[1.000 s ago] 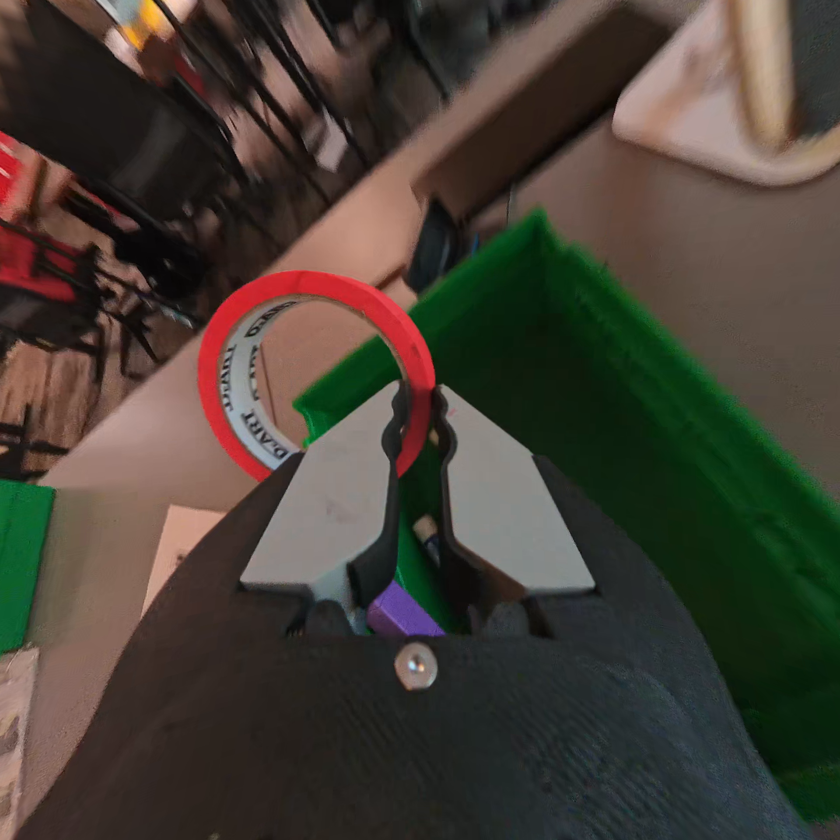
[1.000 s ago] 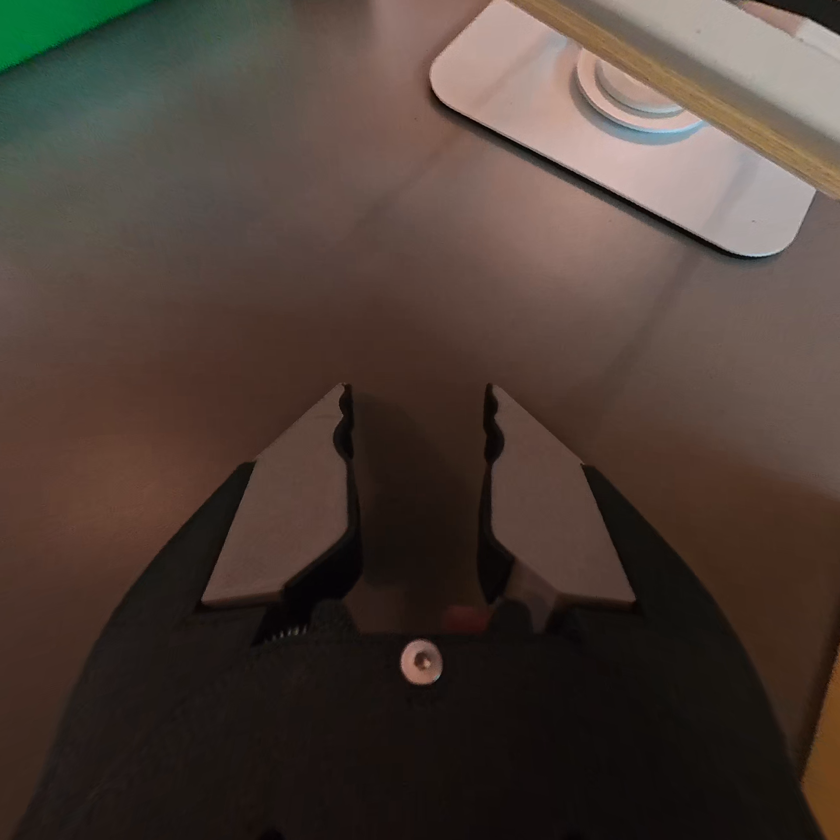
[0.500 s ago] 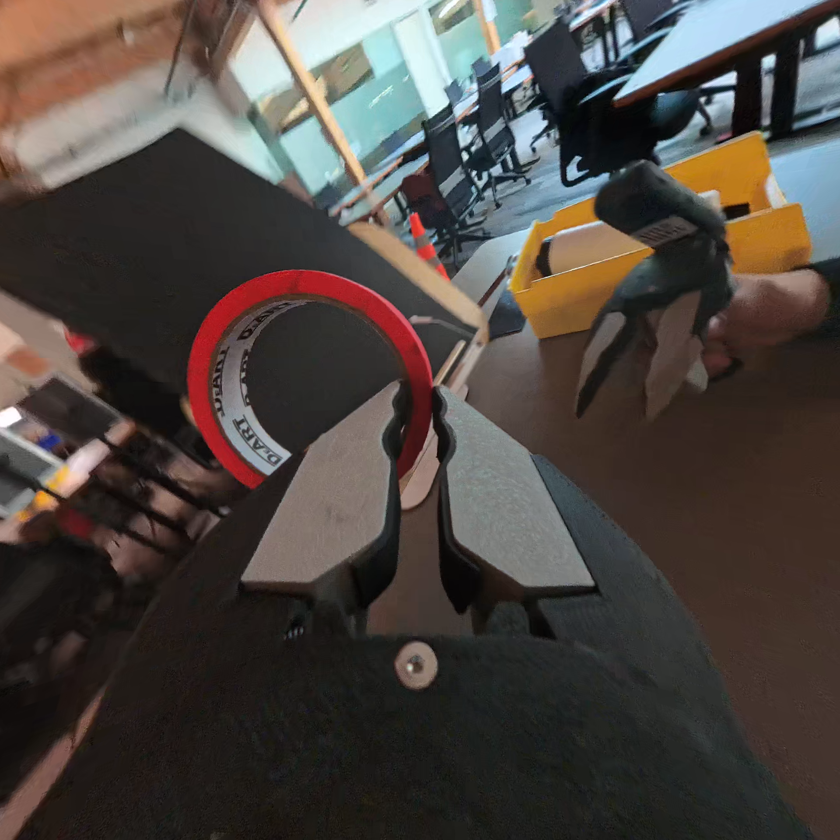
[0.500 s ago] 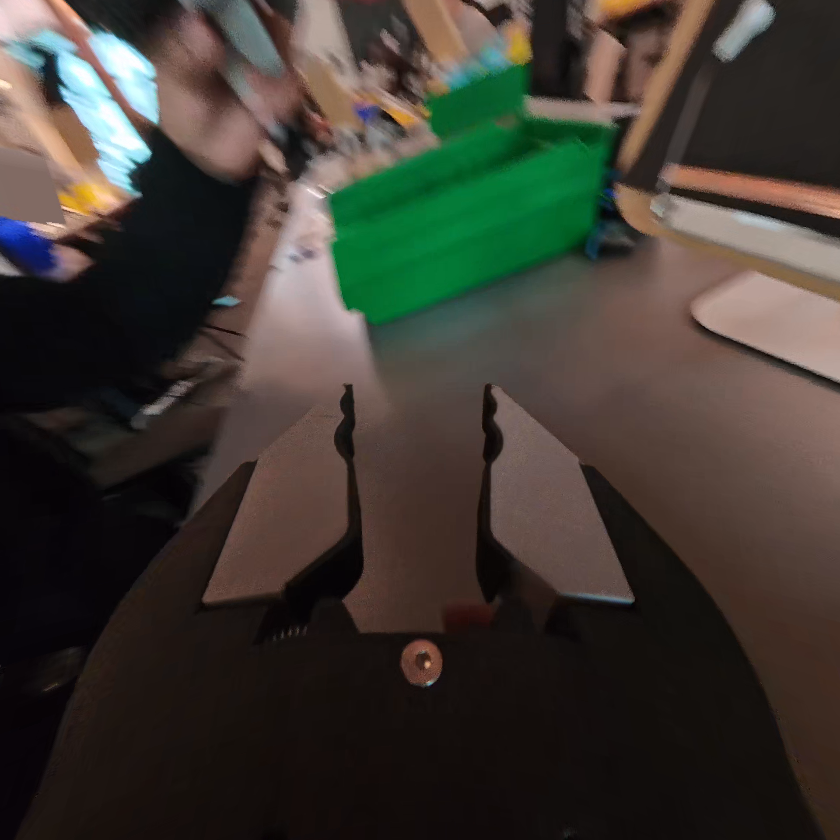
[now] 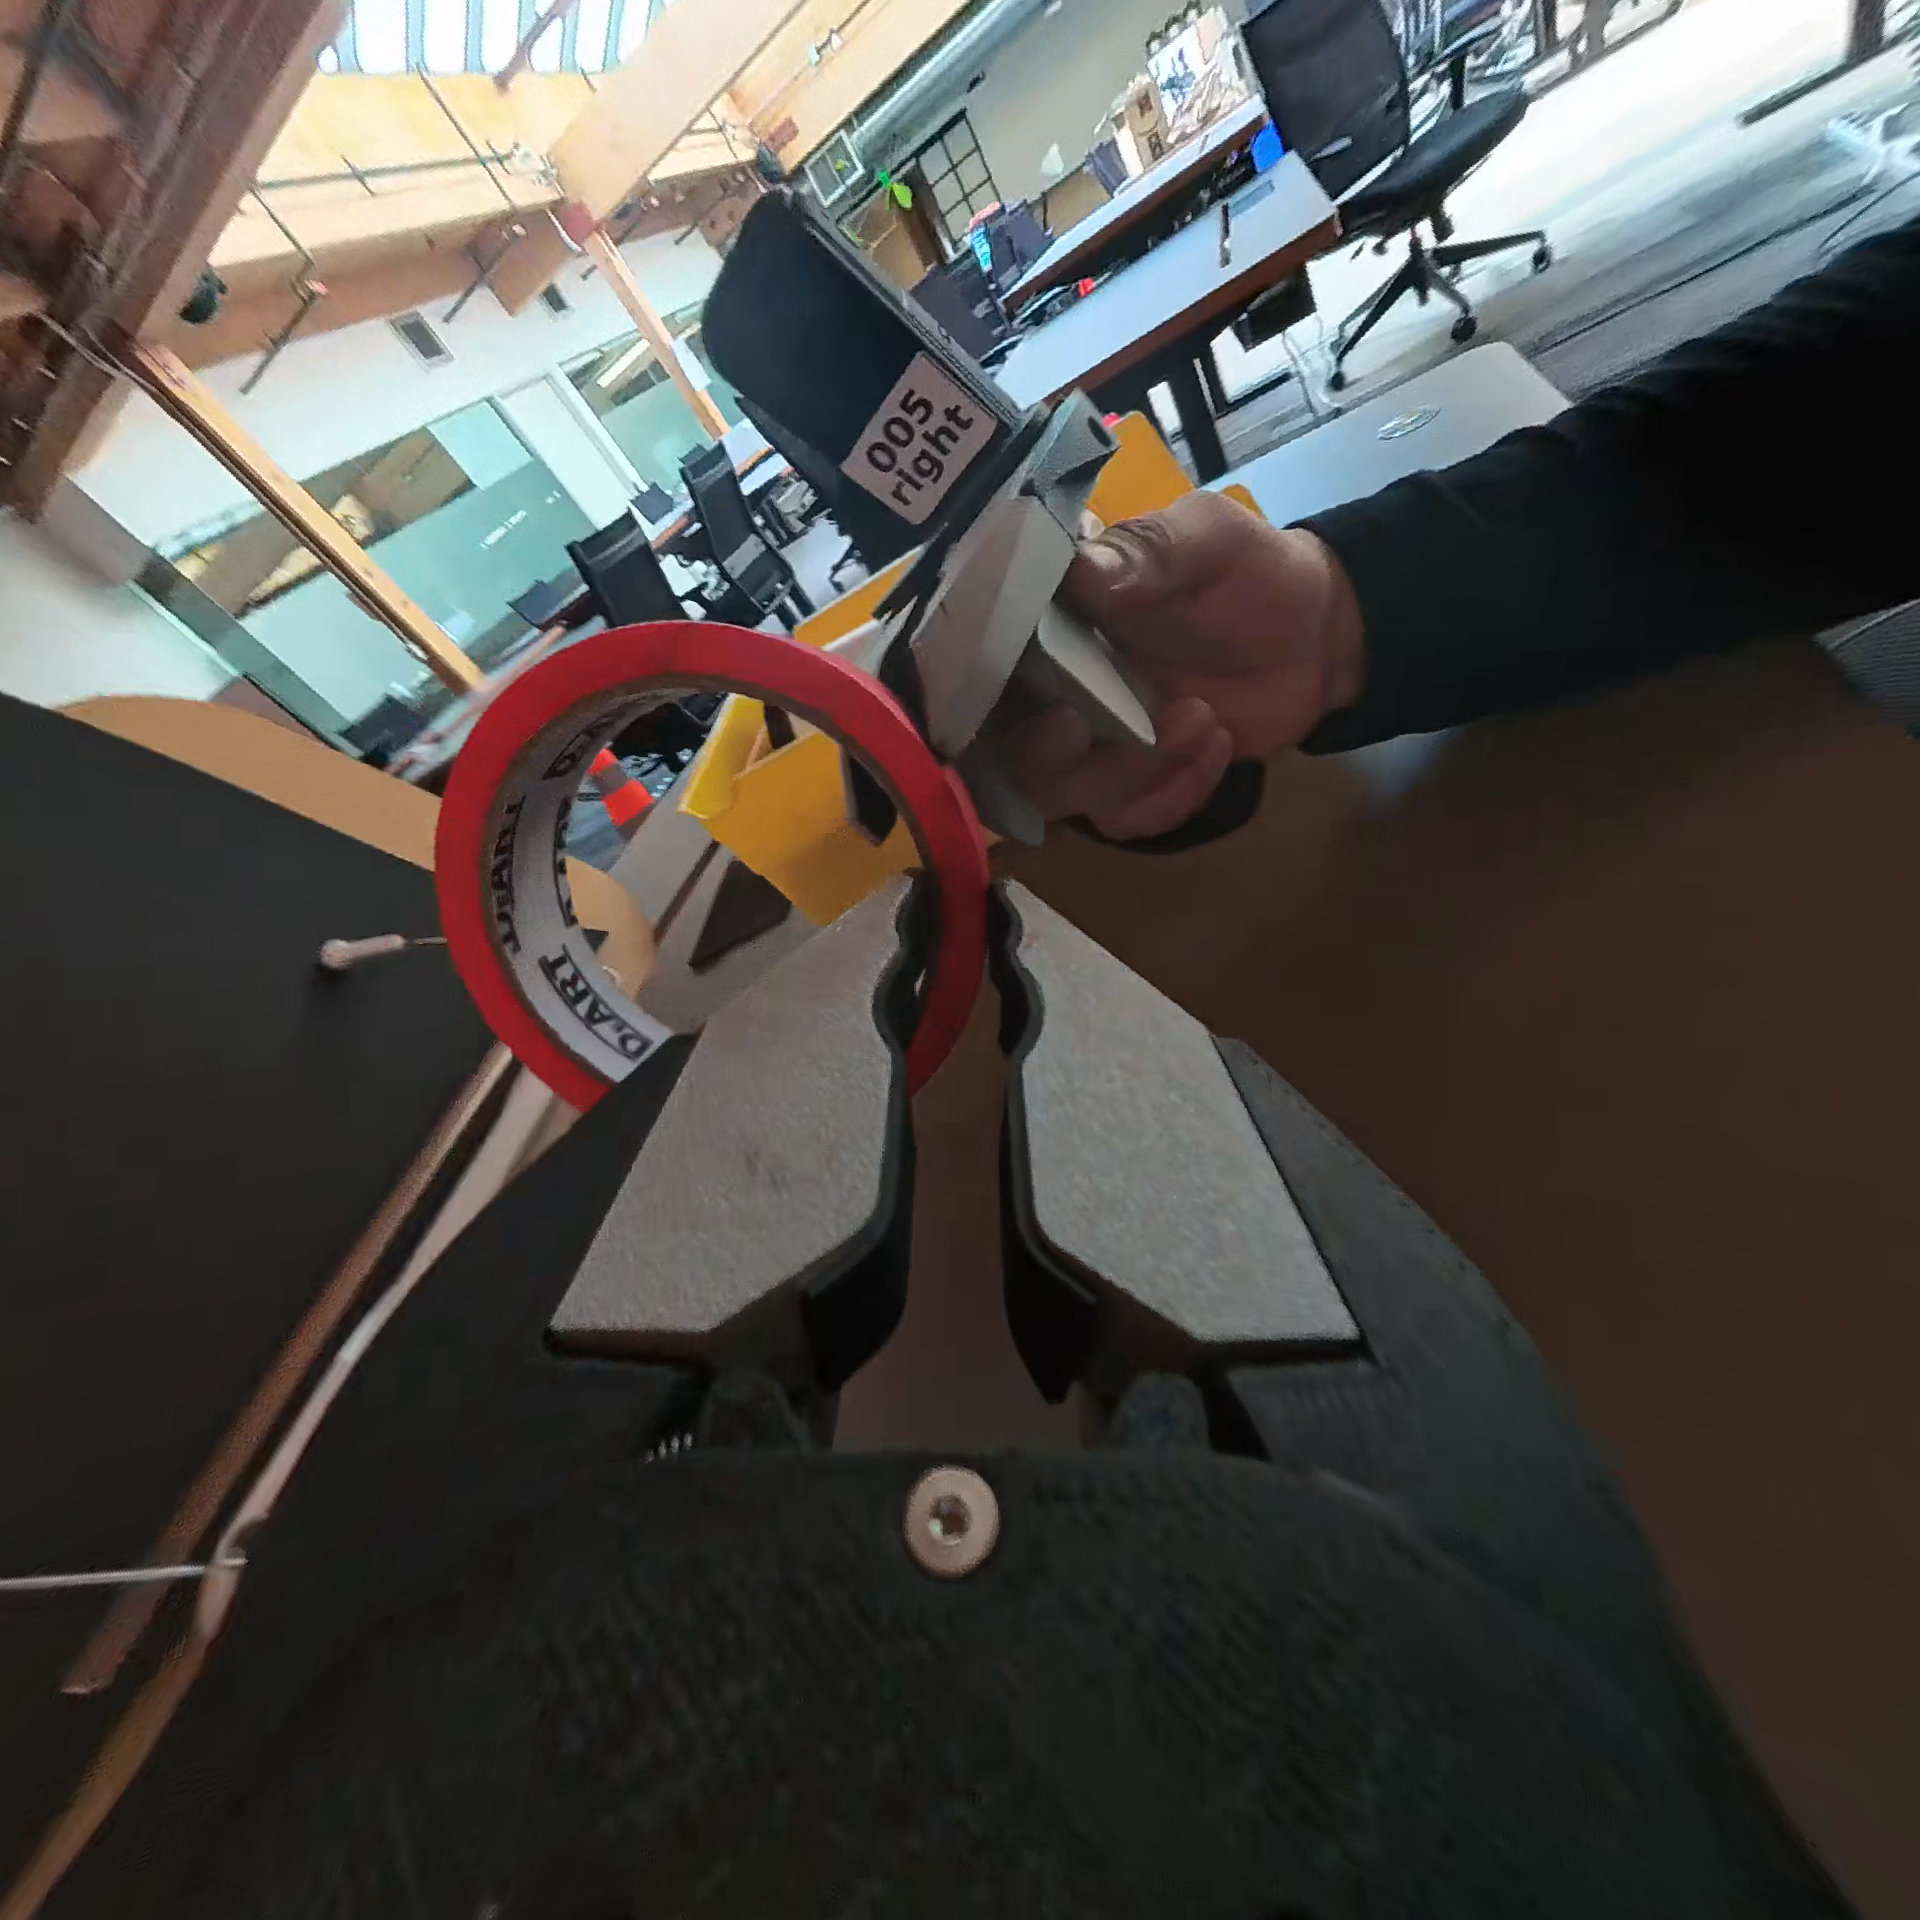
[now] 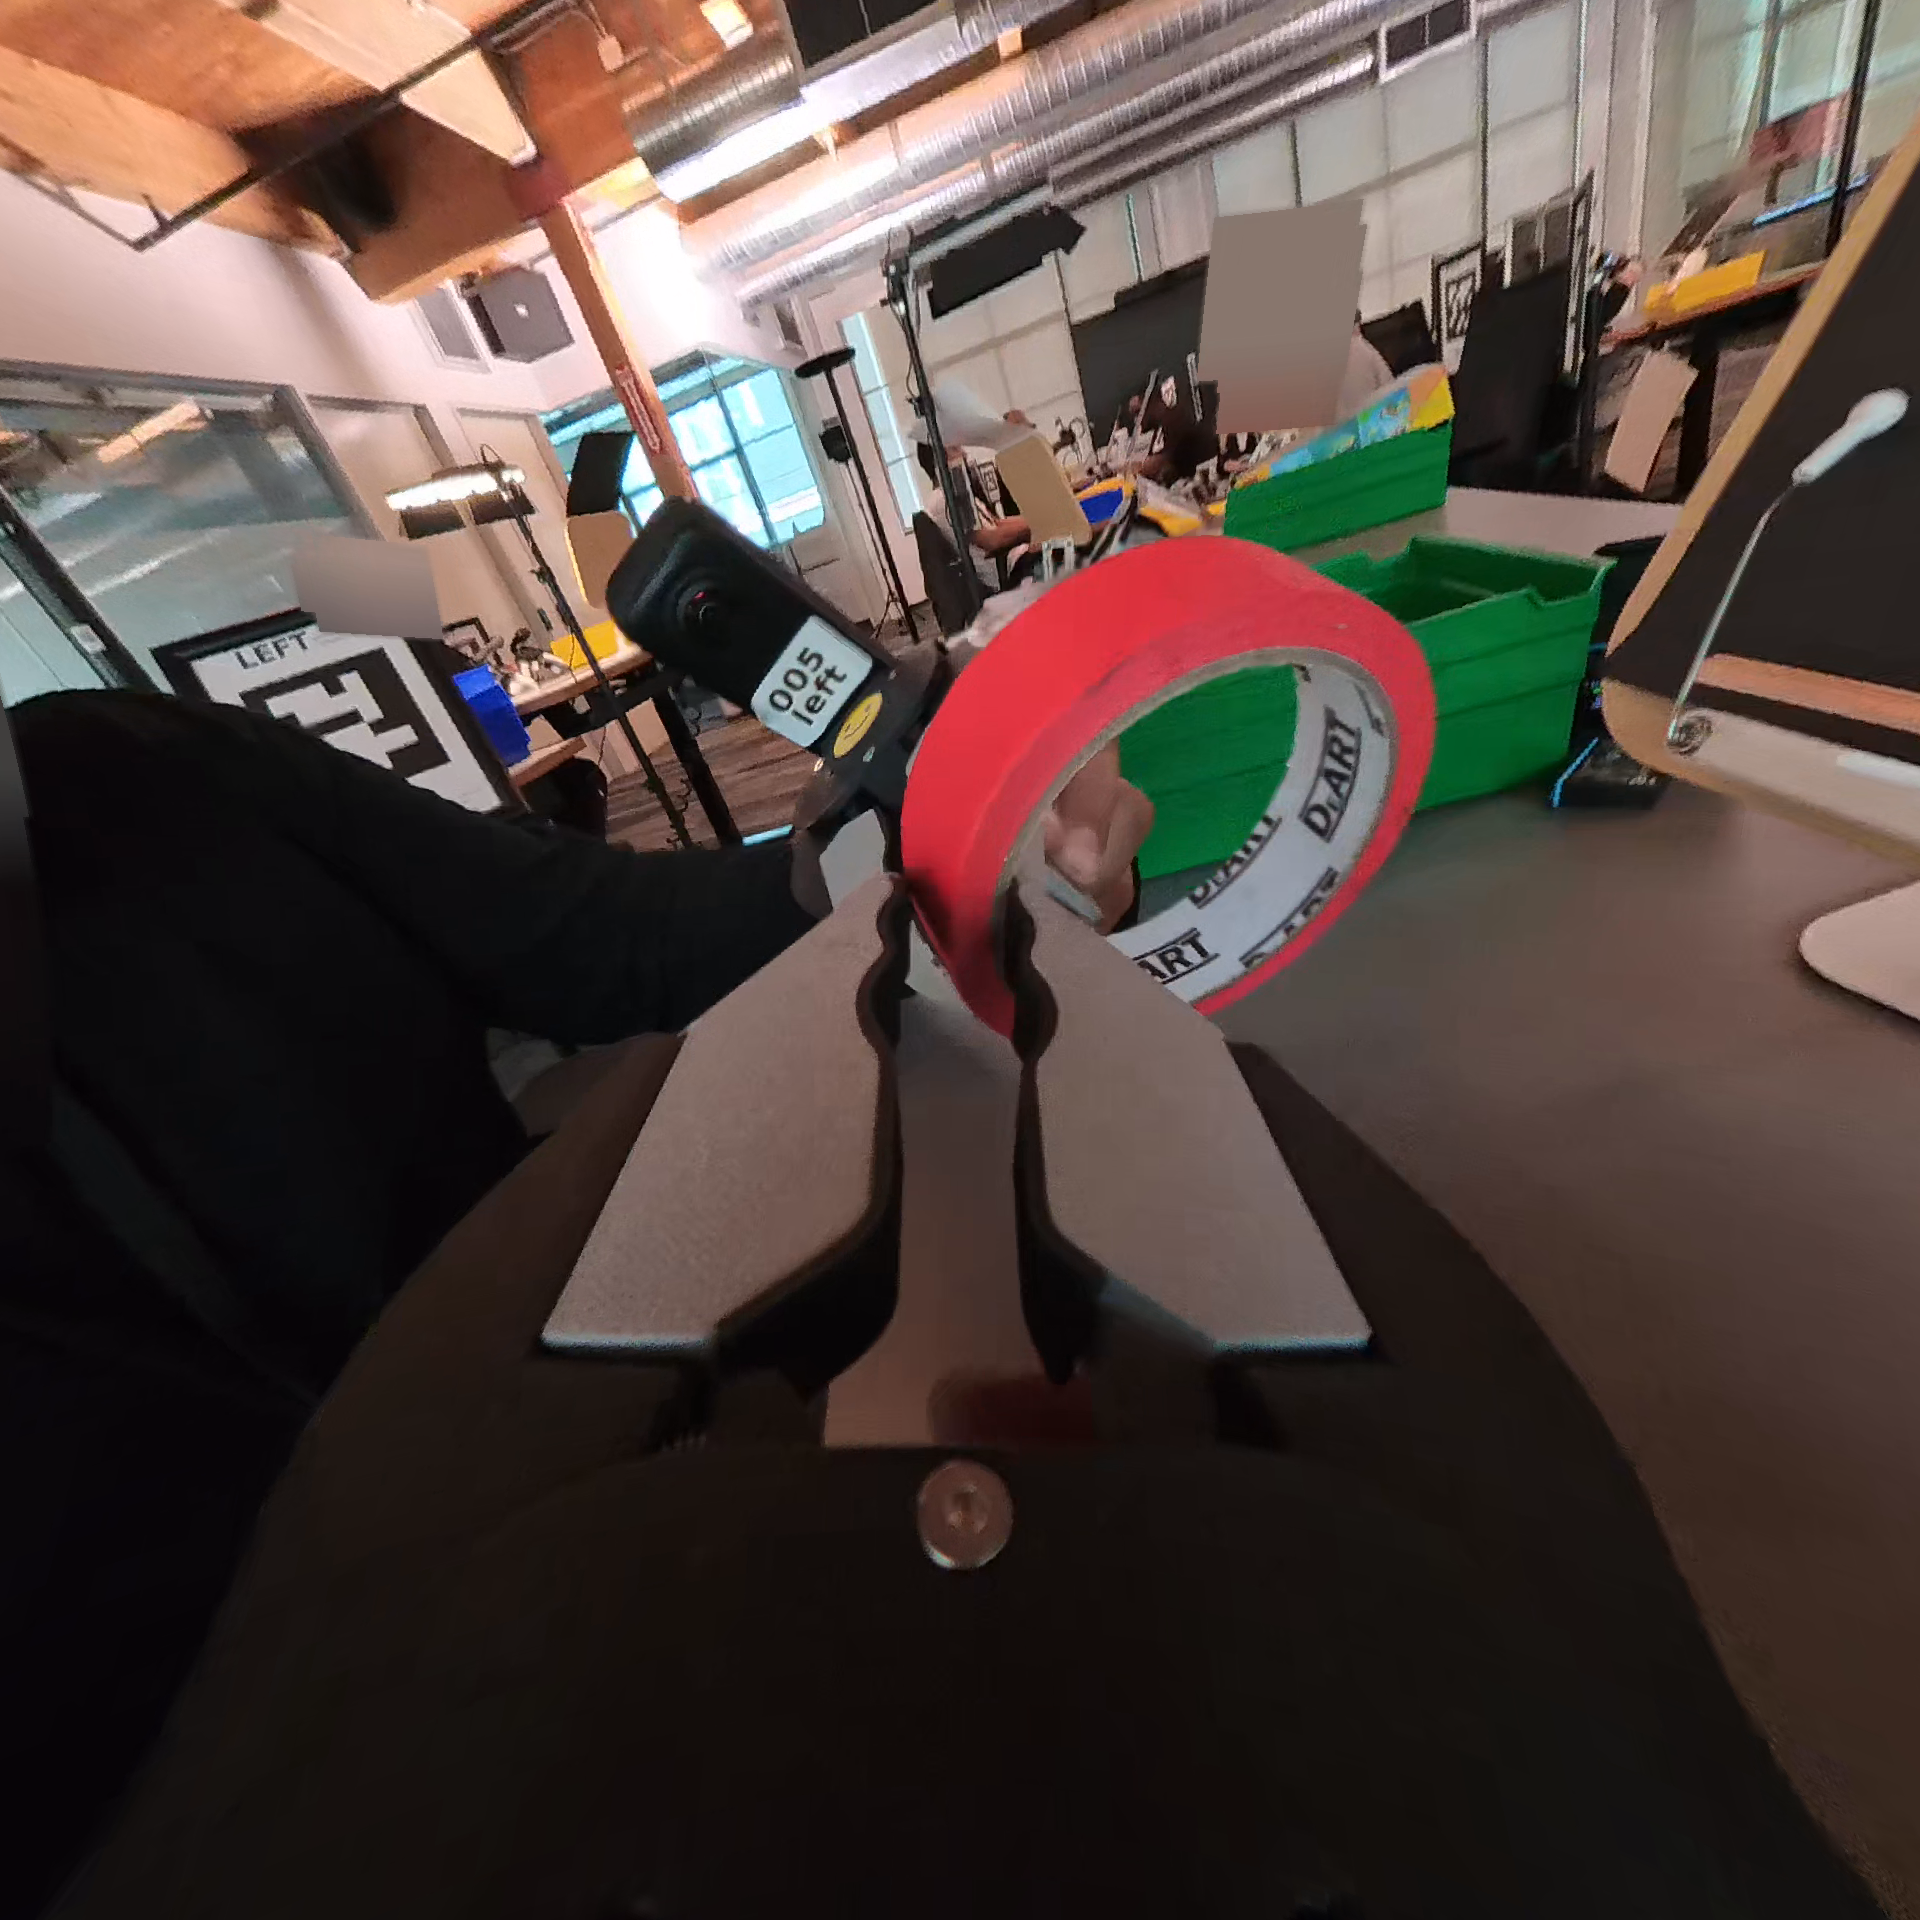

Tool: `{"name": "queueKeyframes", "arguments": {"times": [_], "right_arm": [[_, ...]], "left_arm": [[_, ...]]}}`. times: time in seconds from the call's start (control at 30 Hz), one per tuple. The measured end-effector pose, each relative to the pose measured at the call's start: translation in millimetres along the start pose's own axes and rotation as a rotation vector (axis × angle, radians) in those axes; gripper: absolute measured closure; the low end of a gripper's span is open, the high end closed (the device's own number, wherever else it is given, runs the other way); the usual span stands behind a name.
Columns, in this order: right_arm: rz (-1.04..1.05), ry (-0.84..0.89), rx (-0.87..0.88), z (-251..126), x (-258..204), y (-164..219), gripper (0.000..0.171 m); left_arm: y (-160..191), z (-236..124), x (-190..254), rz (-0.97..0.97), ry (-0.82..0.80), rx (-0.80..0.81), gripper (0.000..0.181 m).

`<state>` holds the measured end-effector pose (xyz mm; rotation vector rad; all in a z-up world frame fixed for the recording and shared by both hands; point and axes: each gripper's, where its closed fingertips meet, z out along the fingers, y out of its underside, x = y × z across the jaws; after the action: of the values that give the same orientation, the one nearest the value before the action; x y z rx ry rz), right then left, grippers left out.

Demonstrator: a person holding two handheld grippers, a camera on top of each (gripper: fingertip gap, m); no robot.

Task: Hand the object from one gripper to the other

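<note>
Red ring-shaped roll of tape point(image 5: 717, 665) held above the brown desk point(image 5: 1558, 1039). Left gripper point(image 5: 954, 914) clamped on its rim at 4 o'clock; right gripper point(image 6: 956, 920) straddles the rim opposite, grip unclear. Green plastic bin point(image 6: 1496, 665) at 1 o'clock.

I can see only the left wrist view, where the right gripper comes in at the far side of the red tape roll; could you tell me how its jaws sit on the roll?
Observer: The right gripper straddles the wall of the red tape roll, with one jaw inside the ring and one outside.
Operator: Thank you. Have they closed on it?
Observer: They appear to have closed: the gap is narrow and both tips seem to touch the wall.
Operator: What lies beyond the roll on that side?
Observer: A green bin stands on the table behind it.
</note>
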<state>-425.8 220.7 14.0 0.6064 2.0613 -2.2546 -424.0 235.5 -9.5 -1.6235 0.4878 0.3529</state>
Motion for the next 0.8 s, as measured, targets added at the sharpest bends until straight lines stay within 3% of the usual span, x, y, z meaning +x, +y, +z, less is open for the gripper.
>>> {"name": "queueKeyframes", "arguments": {"times": [0.13,0.2,0.3,0.43,0.6,0.67,0.73,0.8], "right_arm": [[-0.163,0.213,-0.112,7,26,18,0.162],[-0.277,0.380,-0.223,4,46,30,0.163],[-0.510,0.583,-0.357,-1,64,39,0.164],[-0.852,0.788,-0.540,-7,77,45,0.163],[-1.074,0.725,-0.607,12,65,57,0.163],[-1.147,0.712,-0.604,17,64,60,0.163],[-1.130,0.712,-0.590,17,65,60,0.162],[-0.983,0.691,-0.560,14,68,63,0.159]], "left_arm": [[27,-4,-6,-0.133,-0.027,-0.084,0.170],[32,-7,-14,-0.223,-0.072,-0.070,0.146],[43,-8,-13,-0.401,-0.023,-0.132,0.128],[36,-13,-23,-0.577,-0.020,-0.074,0.125],[25,-21,-33,-0.740,0.012,0.024,0.135],[18,-24,-33,-0.758,0.046,0.073,0.155],[19,-25,-31,-0.719,0.057,0.053,0.156],[21,-22,-28,-0.608,0.030,0.019,0.156]]}}
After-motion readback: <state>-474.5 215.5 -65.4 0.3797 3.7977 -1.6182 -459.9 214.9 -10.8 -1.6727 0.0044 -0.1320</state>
